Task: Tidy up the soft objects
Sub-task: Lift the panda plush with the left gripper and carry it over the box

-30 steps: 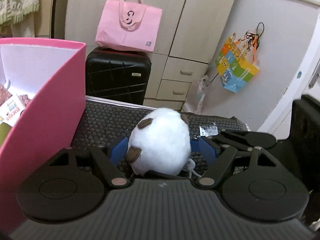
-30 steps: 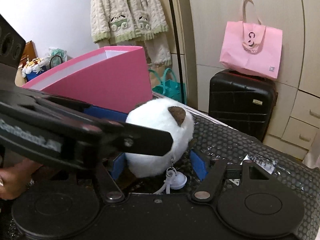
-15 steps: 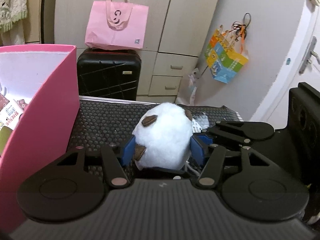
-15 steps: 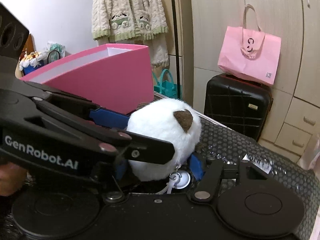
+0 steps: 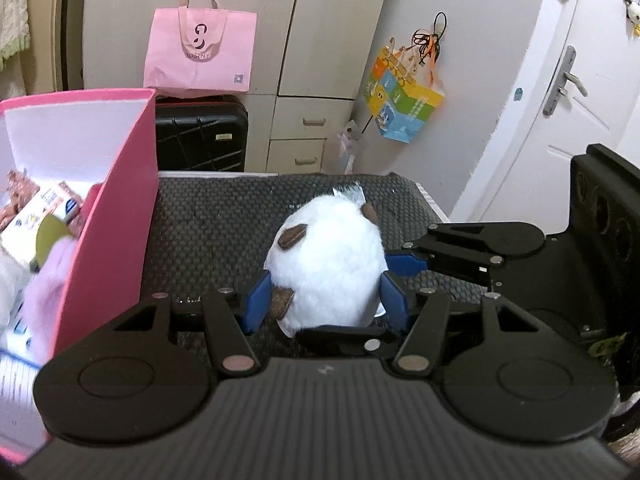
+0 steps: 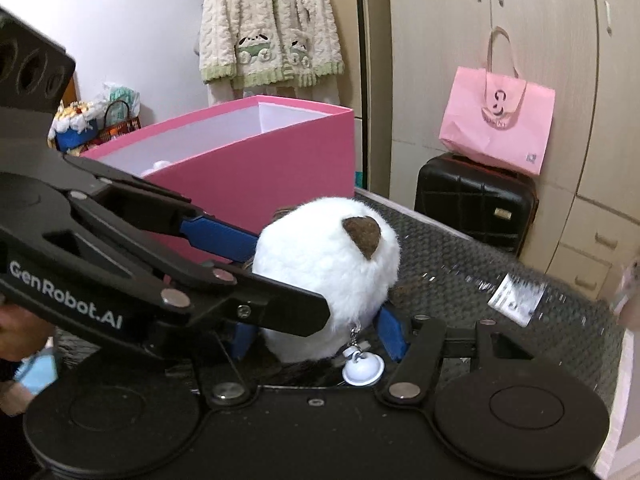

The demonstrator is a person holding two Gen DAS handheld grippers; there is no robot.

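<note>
A round white plush toy (image 5: 328, 256) with brown ears and a small white bell (image 6: 362, 370) hangs over the black dotted mat (image 5: 216, 220). My left gripper (image 5: 324, 284) is shut on it, blue pads (image 5: 256, 304) pressing into its lower sides. My right gripper (image 6: 316, 328) is shut on the same plush toy (image 6: 320, 272) from the other side. In the right wrist view the left gripper (image 6: 224, 240) reaches in from the left. The open pink box (image 5: 120, 208) stands left of the toy, with a lilac plush (image 5: 48, 280) and packets inside.
Behind the mat stand a black suitcase (image 5: 200, 136) with a pink tote bag (image 5: 200, 52) on top, wardrobe drawers (image 5: 308, 140) and a white door (image 5: 568, 92). A colourful bag (image 5: 404, 108) hangs on the wall. A white label (image 6: 516, 298) lies on the mat. A hand (image 6: 16, 328) shows at the left edge.
Both pairs of jaws closed onto the white plush, which stood loosely between them before. Both grippers then rose and shifted with it, so more of the pink box's inside shows.
</note>
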